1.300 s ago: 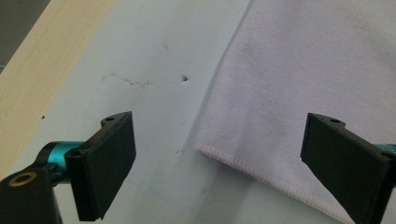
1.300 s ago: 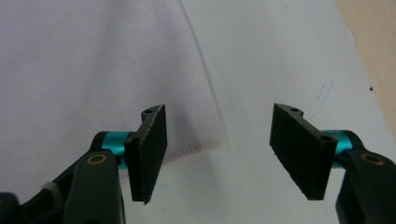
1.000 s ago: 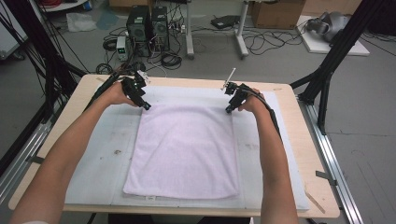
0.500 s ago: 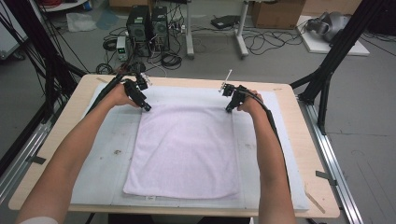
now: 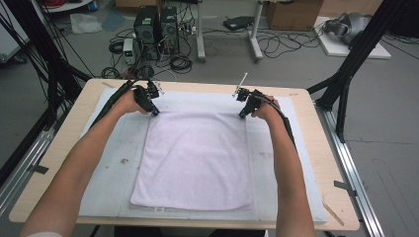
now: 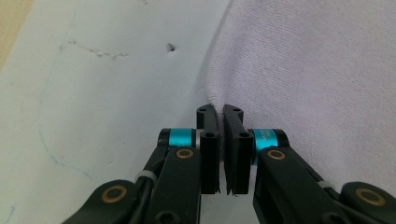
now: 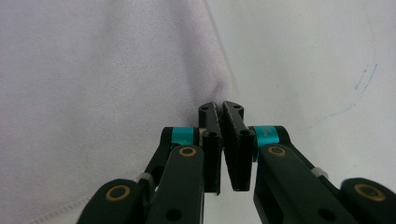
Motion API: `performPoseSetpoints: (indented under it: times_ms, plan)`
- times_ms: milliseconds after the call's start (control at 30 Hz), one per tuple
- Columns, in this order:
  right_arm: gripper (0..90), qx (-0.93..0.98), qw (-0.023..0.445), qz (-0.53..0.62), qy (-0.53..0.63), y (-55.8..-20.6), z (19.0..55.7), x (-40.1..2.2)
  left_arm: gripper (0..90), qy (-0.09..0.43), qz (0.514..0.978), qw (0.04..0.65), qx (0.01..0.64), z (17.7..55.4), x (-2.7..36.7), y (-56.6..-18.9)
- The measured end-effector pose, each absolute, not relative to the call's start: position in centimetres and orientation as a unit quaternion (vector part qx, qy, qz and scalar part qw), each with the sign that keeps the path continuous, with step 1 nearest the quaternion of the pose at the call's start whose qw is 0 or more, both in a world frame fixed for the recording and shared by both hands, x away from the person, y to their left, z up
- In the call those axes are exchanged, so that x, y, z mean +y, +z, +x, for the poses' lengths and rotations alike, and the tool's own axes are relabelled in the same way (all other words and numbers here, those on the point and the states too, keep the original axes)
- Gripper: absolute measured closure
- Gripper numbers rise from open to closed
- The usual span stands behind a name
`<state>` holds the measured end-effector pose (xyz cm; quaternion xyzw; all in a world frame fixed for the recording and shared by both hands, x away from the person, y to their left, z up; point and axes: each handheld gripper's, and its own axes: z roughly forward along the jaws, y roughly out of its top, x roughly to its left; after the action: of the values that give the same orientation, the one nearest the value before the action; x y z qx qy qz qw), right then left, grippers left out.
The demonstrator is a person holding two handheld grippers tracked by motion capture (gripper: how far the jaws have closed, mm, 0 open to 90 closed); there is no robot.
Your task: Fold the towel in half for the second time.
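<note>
A pale lilac towel lies flat on a white mat. My left gripper is at the towel's far left corner. In the left gripper view the towel ends in a corner pinched between the tips of my left gripper, whose jaws have just been closing and now stand together. My right gripper is at the far right corner. In the right gripper view my right gripper is shut with a fold of the towel between its tips.
The mat covers most of a wooden table, with bare wood along its edges. Black frame posts stand at the table's sides. Computer boxes and cables lie on the floor beyond the far edge.
Both hands have kept their places at the towel's far corners. The jaws are too small in the high view to show a difference.
</note>
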<state>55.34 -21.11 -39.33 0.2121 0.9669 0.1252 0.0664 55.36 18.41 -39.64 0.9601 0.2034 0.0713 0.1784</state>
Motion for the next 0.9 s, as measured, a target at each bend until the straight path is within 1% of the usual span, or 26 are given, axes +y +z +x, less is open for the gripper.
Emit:
performPoseSetpoints:
  times_ms: [233, 500, 700, 833, 900]
  plan:
    - [86.3, 0.965, 0.072, 0.209, 0.143, -37.5, 54.4, -21.5, 85.8, 0.084, 0.954, 0.207, 0.201, 54.2, 19.3, -37.9]
    - [86.3, 0.958, 0.084, 0.206, 0.180, -35.1, 52.1, -22.3, 85.8, 0.100, 0.946, 0.246, 0.185, 51.8, 20.2, -35.5]
    - [86.3, 0.947, 0.087, 0.207, 0.228, -33.4, 49.3, -23.7, 85.8, 0.105, 0.943, 0.265, 0.174, 49.7, 20.8, -33.6]
    - [86.3, 0.945, 0.089, 0.195, 0.247, -32.6, 47.3, -24.2, 85.8, 0.109, 0.941, 0.278, 0.160, 47.8, 21.1, -32.7]
    - [86.3, 0.941, 0.089, 0.186, 0.267, -32.2, 46.1, -24.4, 85.8, 0.121, 0.942, 0.275, 0.151, 46.4, 21.3, -32.3]
